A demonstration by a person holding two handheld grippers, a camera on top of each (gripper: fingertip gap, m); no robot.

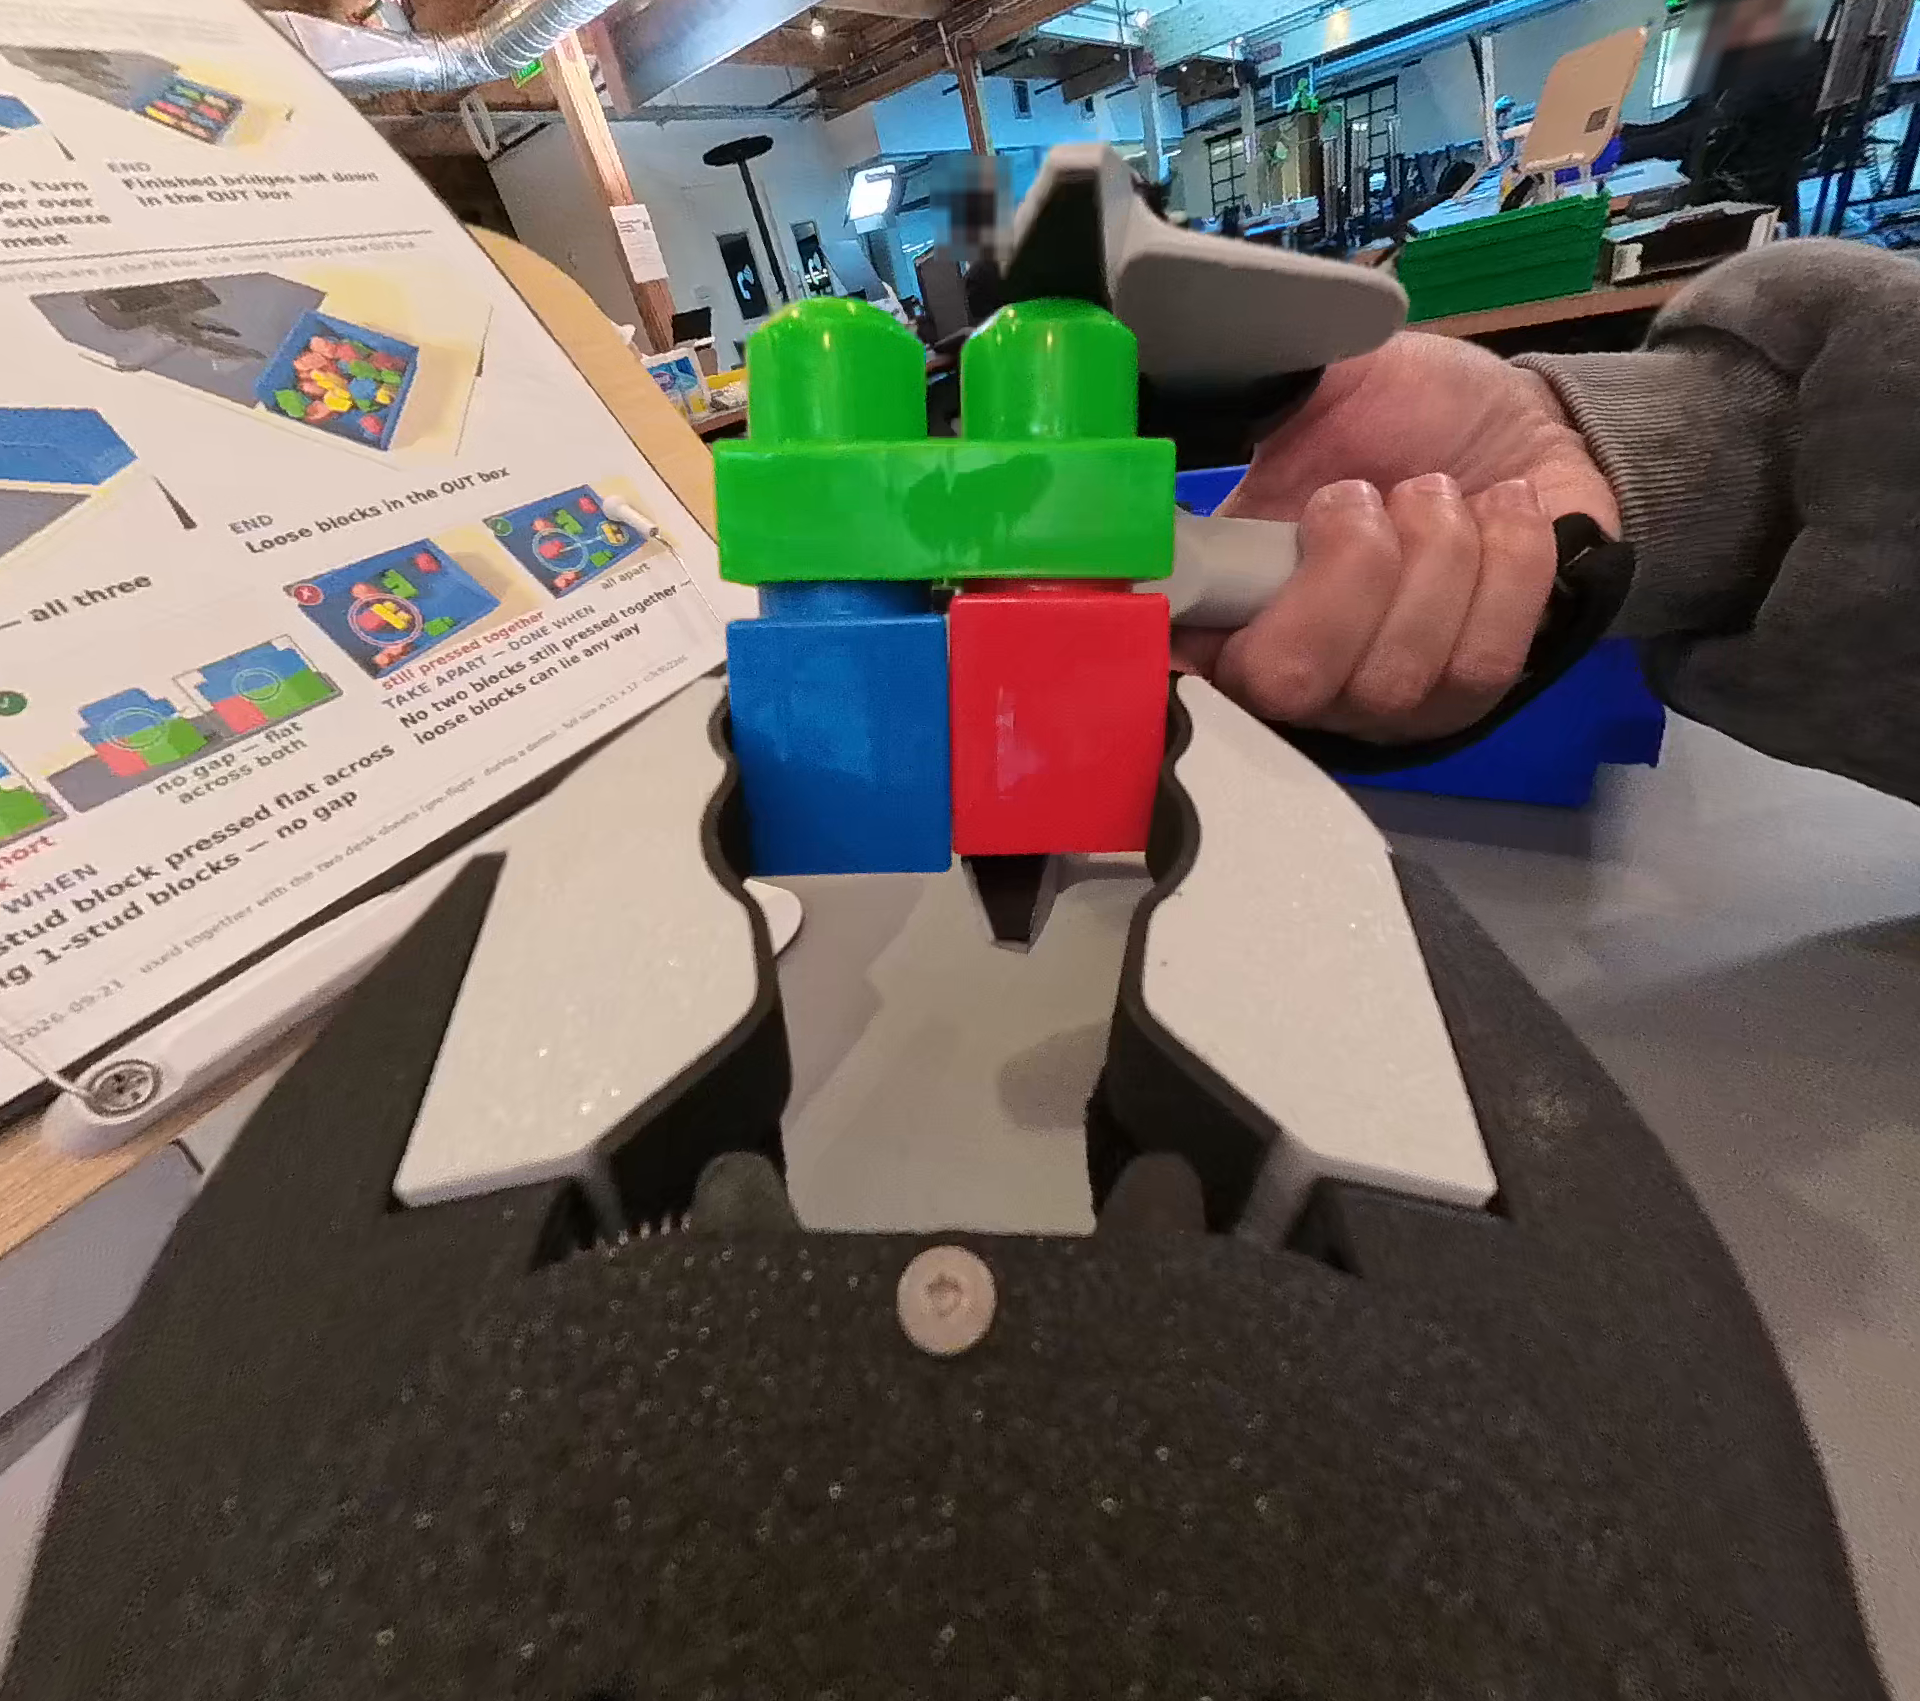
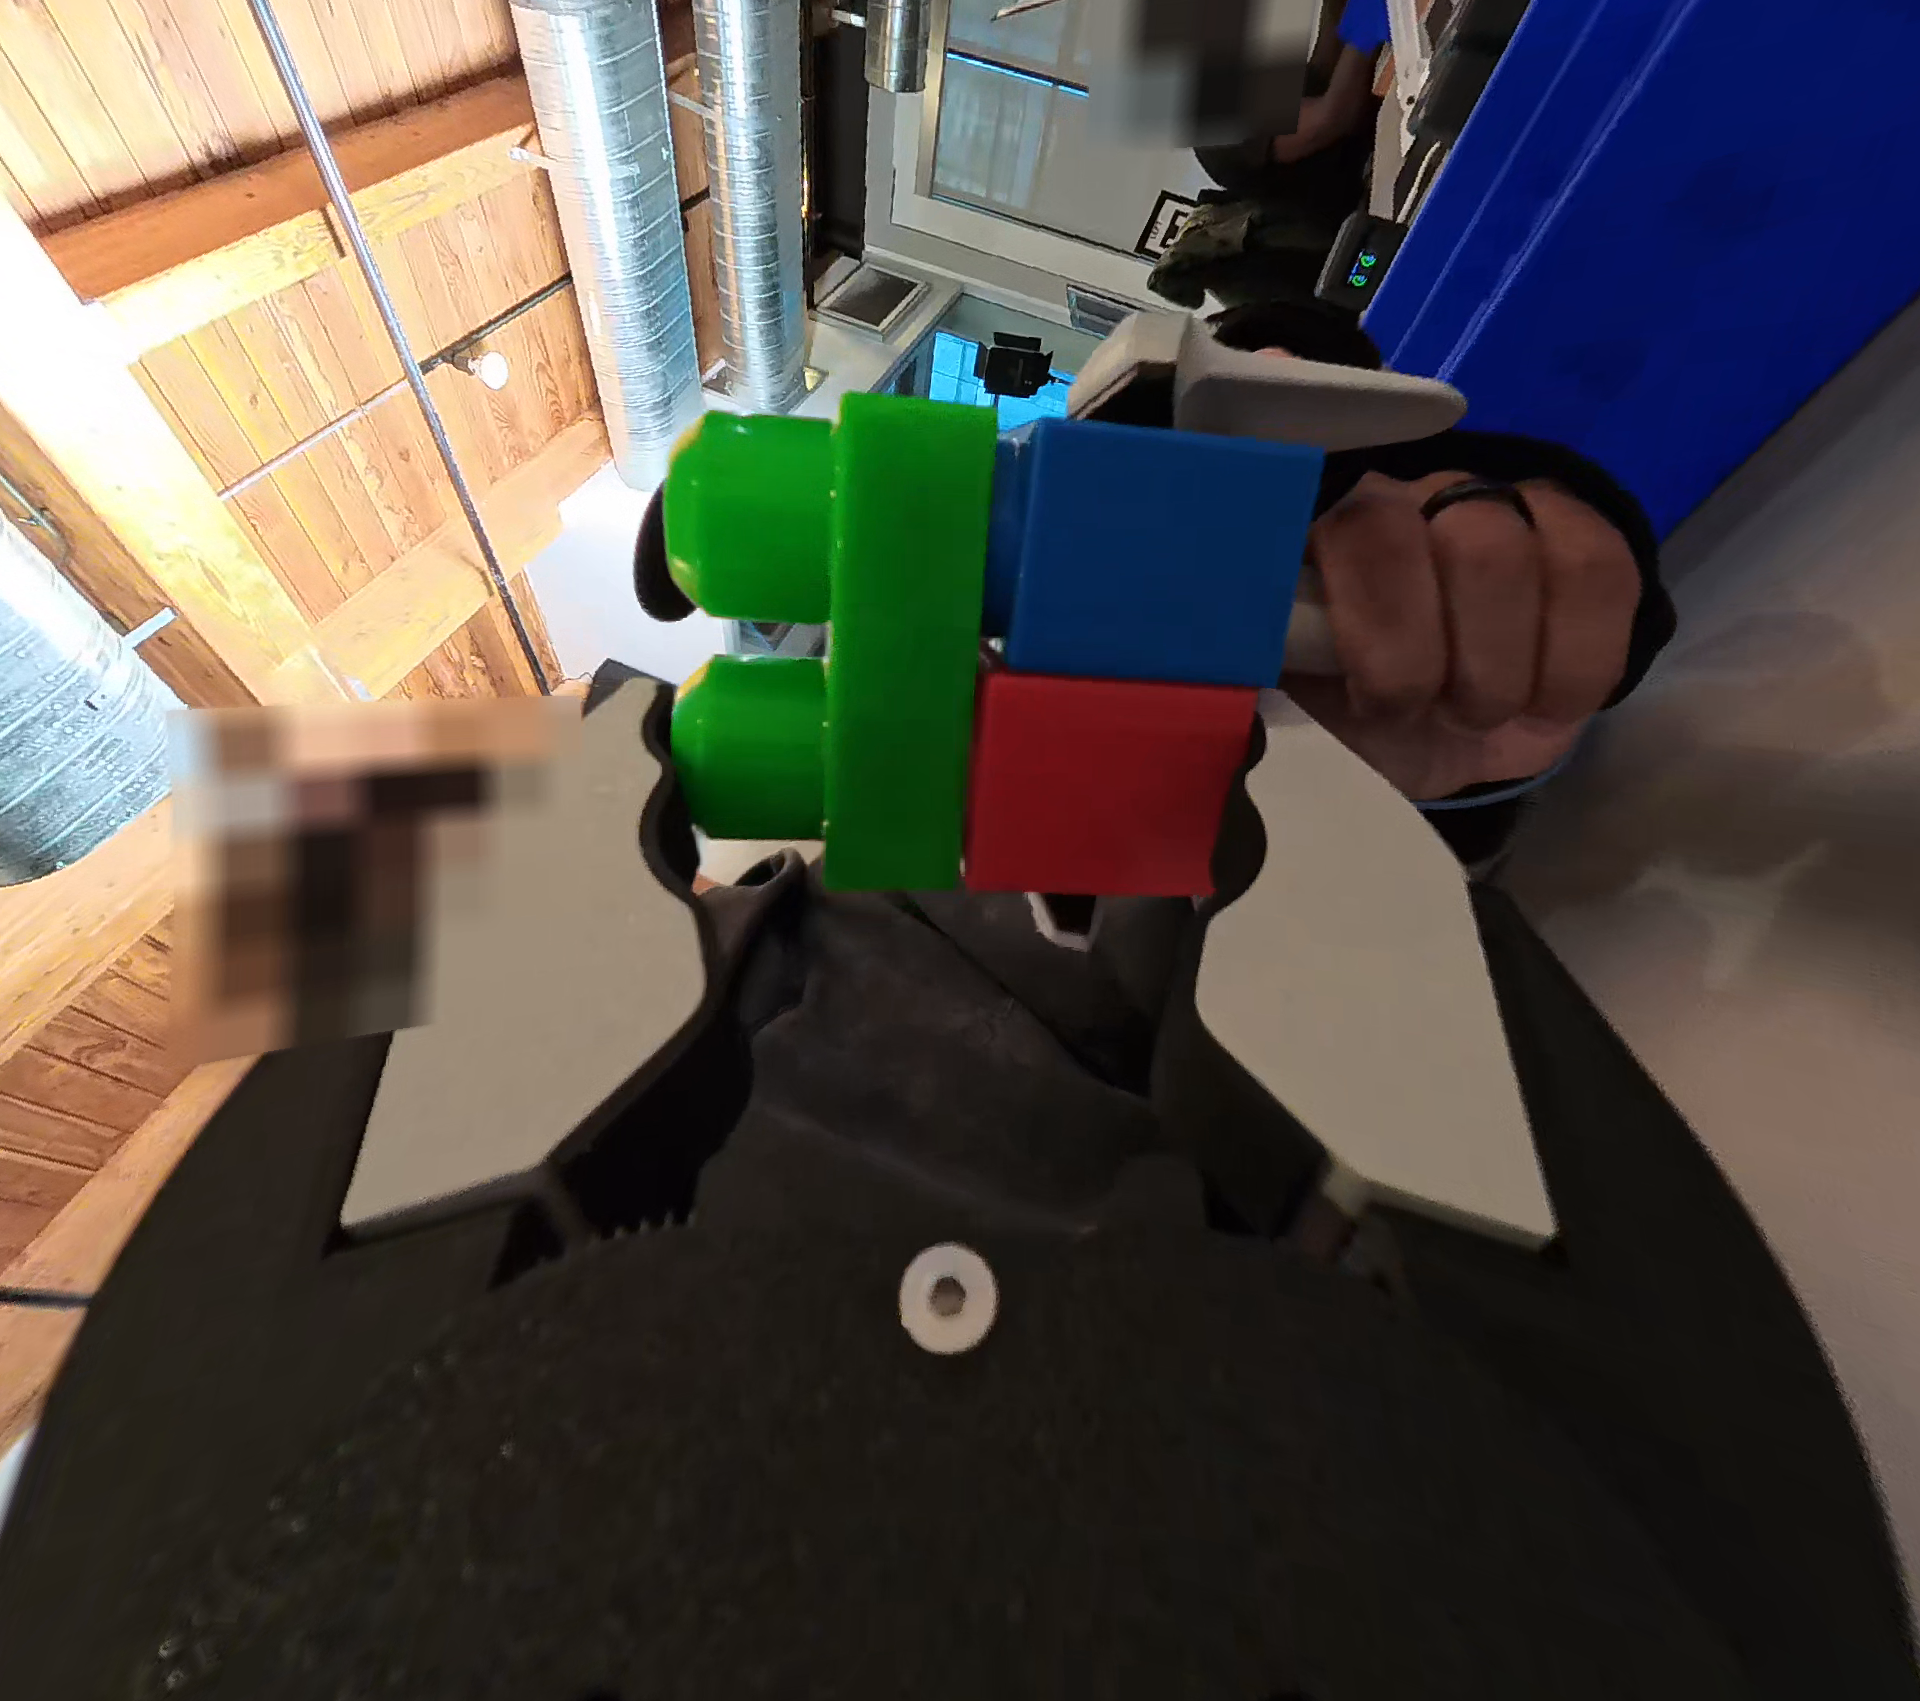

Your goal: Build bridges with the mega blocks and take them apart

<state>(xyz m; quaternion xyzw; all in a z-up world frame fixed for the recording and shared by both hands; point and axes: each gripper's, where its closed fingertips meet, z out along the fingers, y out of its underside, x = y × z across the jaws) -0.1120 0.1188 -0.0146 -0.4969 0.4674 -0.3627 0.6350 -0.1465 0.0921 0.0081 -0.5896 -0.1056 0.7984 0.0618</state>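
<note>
The left tool (image 1: 951, 778) is clenched across the blue block (image 1: 836, 742) and red block (image 1: 1055, 732). The right tool (image 2: 951, 804) is clamped from green studs to the red block's base. The bridge, capped by the green block (image 1: 940, 498), is held aloft between both, above the counter (image 1: 1714, 976). Rigid, light, glossy plastic is judged slippery; flat faces are best gripped, and the press-fit should part when pulled straight.
</note>
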